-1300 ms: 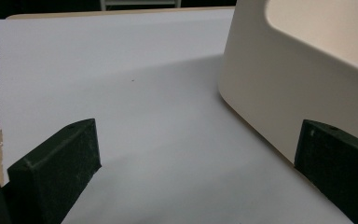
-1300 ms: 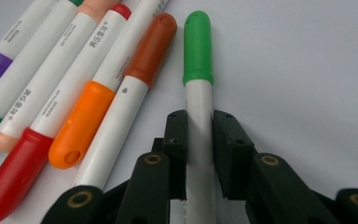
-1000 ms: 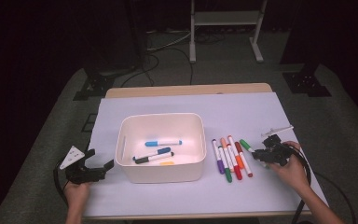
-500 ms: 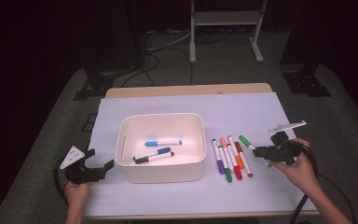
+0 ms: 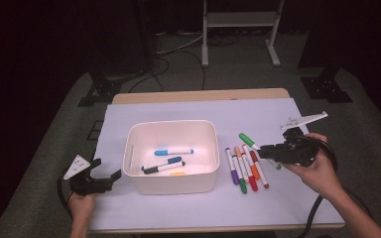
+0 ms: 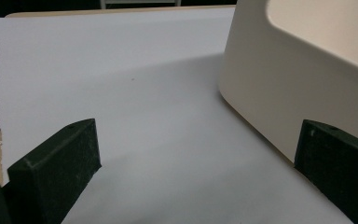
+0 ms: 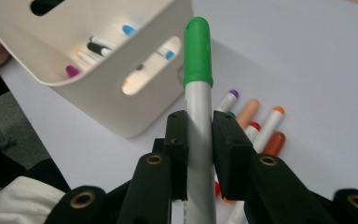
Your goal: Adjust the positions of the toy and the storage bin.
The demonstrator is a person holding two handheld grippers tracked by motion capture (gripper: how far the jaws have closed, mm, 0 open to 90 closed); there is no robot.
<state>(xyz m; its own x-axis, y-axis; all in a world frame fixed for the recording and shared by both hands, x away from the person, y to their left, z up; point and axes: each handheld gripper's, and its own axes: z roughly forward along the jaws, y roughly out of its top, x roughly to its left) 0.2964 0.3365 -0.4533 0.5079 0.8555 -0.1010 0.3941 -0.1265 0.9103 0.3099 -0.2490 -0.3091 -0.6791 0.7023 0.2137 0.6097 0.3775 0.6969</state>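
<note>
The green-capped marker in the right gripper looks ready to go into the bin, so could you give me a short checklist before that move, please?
1. Right gripper shut on the green-capped marker: ok.
2. Marker lifted off the row of markers on the table: ok.
3. White bin open, with room beside the markers lying inside: ok.
4. Left gripper open, outside the bin at its left side, clear of the drop path: ok.
5. Marker's cap seated firmly: cannot tell.
</note>
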